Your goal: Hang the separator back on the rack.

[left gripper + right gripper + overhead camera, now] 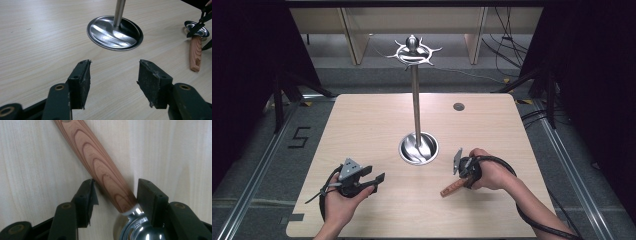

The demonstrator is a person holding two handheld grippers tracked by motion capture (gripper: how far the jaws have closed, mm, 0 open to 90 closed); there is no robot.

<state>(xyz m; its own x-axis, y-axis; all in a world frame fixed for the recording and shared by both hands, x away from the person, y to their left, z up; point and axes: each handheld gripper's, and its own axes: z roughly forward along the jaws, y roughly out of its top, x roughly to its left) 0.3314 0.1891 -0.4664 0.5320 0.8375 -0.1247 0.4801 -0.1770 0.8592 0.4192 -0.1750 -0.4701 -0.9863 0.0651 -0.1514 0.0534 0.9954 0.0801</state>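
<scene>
Pale wood-grain bench, tall steel hook stand on round dished base mid-bench, wooden-handled steel utensil flat toward near right edge, right claw open astride its handle, left claw wide open, empty, near left.

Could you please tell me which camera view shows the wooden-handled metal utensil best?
The right gripper view: the wooden-handled metal utensil runs up between the right gripper's open jaws, its grain sharp. The left gripper view shows it small at the edge; the high view shows its handle.
</scene>
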